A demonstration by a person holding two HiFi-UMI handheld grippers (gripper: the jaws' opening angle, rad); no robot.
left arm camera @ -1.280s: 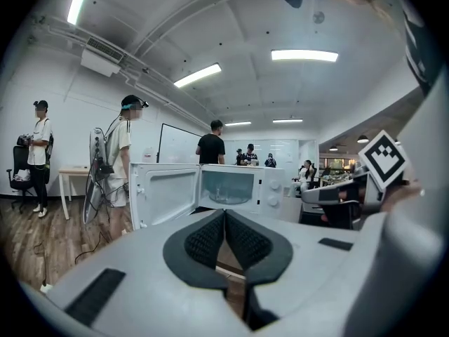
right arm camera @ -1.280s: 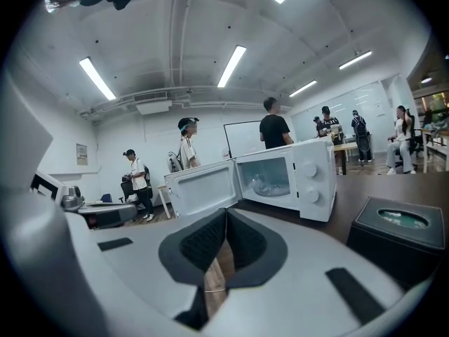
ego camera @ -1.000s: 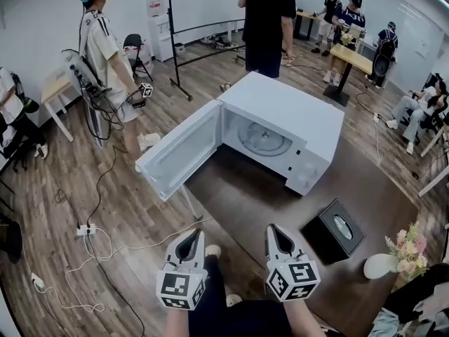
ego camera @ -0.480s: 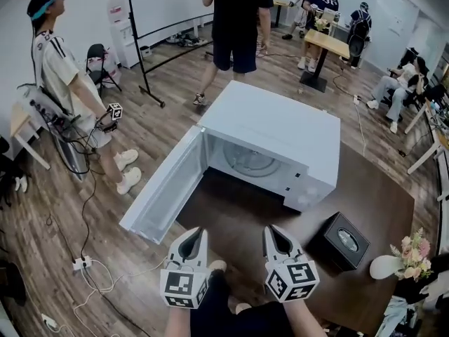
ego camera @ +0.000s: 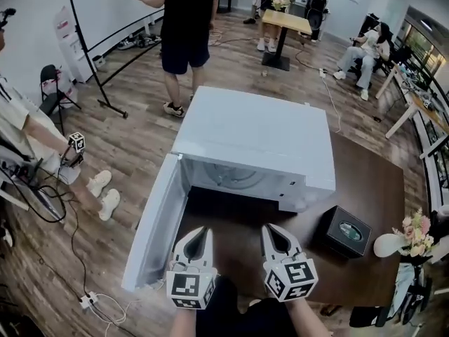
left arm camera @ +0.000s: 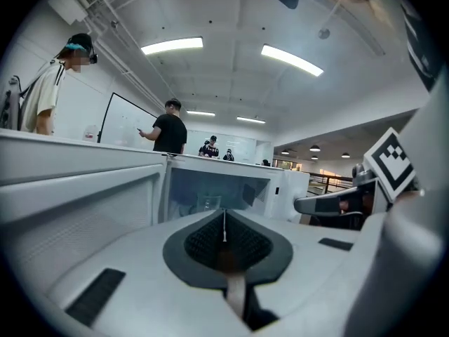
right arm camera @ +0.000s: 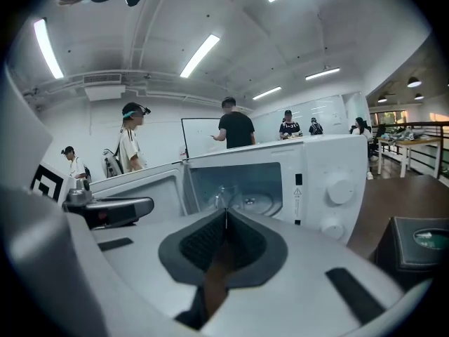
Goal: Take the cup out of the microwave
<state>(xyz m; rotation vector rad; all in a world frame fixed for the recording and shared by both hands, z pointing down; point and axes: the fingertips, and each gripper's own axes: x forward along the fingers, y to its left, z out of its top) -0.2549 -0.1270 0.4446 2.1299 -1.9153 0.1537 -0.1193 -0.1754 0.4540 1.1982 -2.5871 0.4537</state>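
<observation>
We see one microwave at 12 o'clock, its one door open, one clear cup inside. Left gripper and right gripper both pinched closed, empty.

White box-shaped microwave; dark brown surface; black square box. The left white plastic tool and right white plastic tool bear black-and-white square markers. Brown wood-plank floor.
</observation>
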